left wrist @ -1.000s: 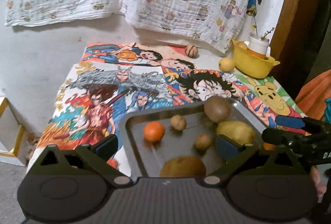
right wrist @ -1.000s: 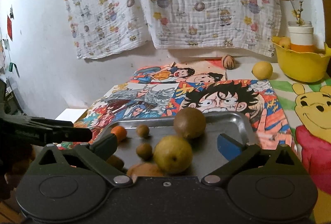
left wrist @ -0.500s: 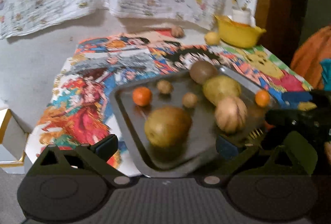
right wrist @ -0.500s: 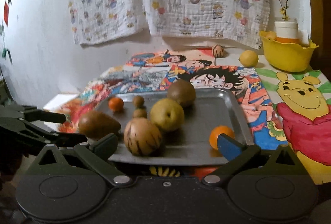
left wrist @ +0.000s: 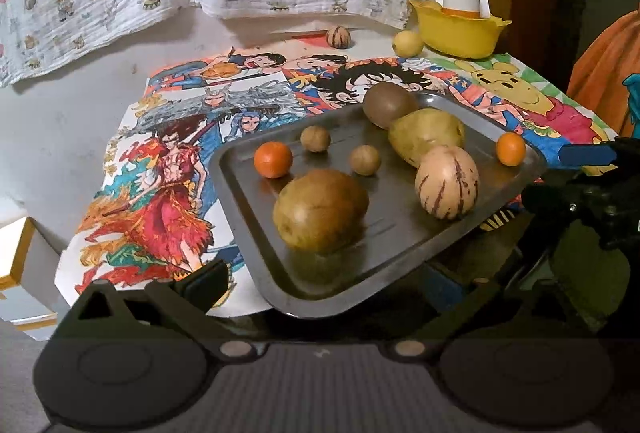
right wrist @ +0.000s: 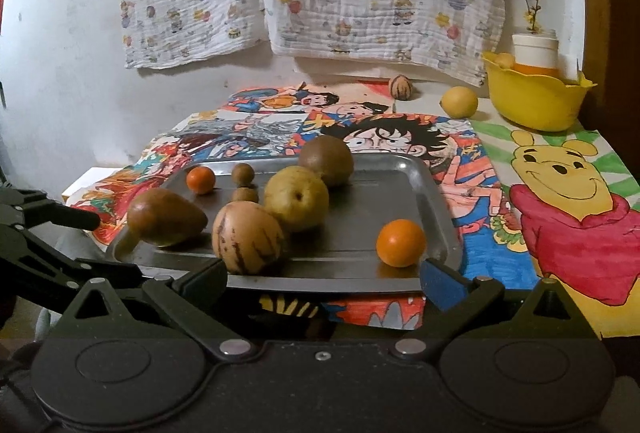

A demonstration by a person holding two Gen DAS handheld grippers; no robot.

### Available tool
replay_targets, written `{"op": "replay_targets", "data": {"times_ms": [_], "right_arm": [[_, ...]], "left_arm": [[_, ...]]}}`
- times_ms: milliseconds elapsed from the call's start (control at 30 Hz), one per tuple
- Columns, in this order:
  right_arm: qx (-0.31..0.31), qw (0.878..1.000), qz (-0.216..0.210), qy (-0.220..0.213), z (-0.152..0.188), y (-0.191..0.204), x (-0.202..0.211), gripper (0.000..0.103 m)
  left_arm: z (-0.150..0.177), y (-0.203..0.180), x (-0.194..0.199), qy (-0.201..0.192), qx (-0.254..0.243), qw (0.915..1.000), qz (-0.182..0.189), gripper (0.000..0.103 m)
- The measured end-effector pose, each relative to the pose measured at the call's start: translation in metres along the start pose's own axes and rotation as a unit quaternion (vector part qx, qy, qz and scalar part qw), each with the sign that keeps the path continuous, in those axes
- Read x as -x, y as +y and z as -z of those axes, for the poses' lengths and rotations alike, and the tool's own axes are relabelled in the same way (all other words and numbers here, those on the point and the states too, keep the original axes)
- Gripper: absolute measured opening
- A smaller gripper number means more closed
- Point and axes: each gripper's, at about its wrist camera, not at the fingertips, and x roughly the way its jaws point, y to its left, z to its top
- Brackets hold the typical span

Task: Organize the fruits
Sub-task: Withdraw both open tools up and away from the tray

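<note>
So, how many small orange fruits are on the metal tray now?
2. One orange fruit lies near the tray's far left side, beside two small brown round fruits. The other orange fruit sits alone by the near right corner. None seems hidden.

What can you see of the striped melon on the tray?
The striped melon is egg-shaped, pale tan with thin dark purple streaks running lengthwise, its skin smooth and whole. It rests on the floor of the metal tray, near the front edge, leaning against the yellow-green pear behind it. The brown pear lies apart to one side. Neither gripper touches it.
</note>
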Motion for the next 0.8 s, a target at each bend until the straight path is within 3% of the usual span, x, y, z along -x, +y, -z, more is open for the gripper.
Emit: {"op": "replay_targets", "data": {"times_ms": [800], "right_arm": [[0.035,0.998,0.041,-0.041,-0.031,-0.019,-0.008,0.102]], "left_arm": [[-0.038,0.040,-0.002,0.002,-0.051,0.9956,-0.079,0.102]]}}
